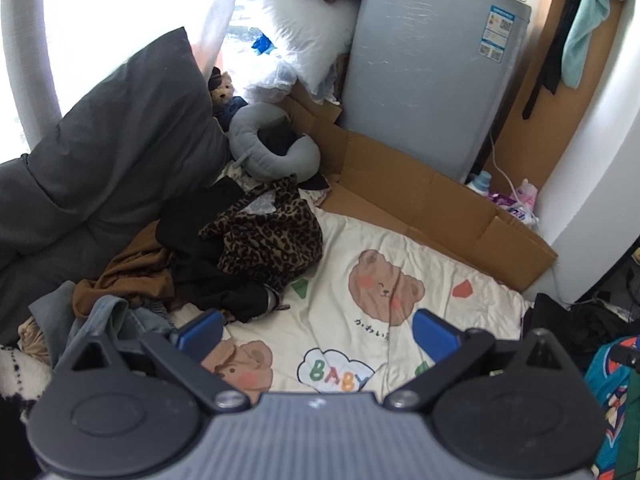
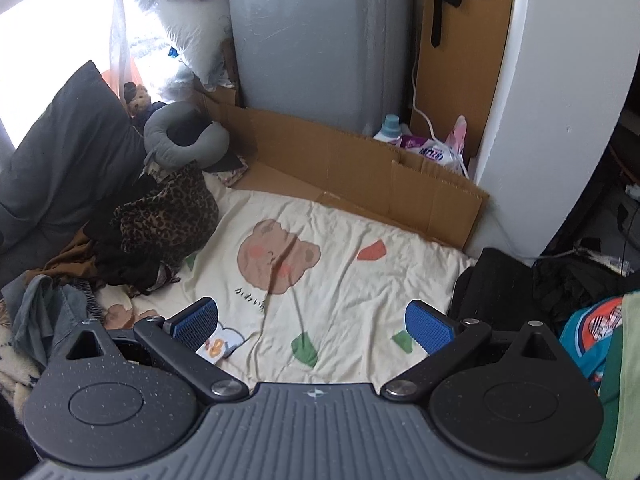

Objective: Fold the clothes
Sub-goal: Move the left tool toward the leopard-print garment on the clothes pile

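A heap of unfolded clothes lies on the left of the cream bear-print bedsheet (image 1: 360,240) (image 2: 340,280). On top is a leopard-print garment (image 1: 268,236) (image 2: 168,216), with black cloth (image 1: 224,292), a brown garment (image 1: 128,276) and a grey-blue garment (image 1: 108,320) (image 2: 44,308) around it. My left gripper (image 1: 318,334) hovers open above the sheet, just right of the heap, with nothing between its blue pads. My right gripper (image 2: 312,322) is open too, over the sheet's middle, holding nothing.
A flattened cardboard sheet (image 1: 420,200) (image 2: 340,168) lines the far side before a grey appliance (image 1: 428,72) (image 2: 320,40). Dark pillows (image 1: 112,140) and a grey neck pillow (image 1: 272,144) (image 2: 180,136) sit at the left. Black cloth (image 2: 504,280) and colourful fabric (image 2: 592,328) lie at the right.
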The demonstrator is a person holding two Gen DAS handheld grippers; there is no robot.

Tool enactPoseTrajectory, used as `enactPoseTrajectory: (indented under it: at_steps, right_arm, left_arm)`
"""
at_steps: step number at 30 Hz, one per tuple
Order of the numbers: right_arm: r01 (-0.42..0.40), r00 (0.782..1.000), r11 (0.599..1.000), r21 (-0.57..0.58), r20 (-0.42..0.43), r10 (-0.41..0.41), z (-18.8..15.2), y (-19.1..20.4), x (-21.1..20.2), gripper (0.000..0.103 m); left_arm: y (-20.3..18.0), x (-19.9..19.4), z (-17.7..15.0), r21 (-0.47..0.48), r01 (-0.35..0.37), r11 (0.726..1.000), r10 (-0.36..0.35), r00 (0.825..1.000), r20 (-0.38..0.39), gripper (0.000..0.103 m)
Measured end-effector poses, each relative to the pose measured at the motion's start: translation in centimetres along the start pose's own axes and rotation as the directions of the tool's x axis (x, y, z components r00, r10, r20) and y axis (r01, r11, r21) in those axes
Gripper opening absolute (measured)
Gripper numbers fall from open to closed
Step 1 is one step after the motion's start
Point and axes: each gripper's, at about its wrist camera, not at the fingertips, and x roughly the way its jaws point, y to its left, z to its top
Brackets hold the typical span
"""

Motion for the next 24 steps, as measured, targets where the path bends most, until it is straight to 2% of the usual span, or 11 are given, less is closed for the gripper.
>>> enactPoseTrajectory:
  at_steps: [13,24]
  right_arm:
    - [0.016,1.000,0.999,-0.032,0.026,-0.016,1.4,-0.8,6.6,0.103]
    - [0.002,1.000,0.998,-0.060,0.024,0.000,1.1,-1.6,13.1,0.103]
  left_arm:
    - [0.0,6.0,2.7,0.045,-0.013,0.999,0.013,1.000,0.010,0.101]
    - [1.0,11.8,2.8,0.003,-0.027,1.000,0.027,0.999,0.028,0.098]
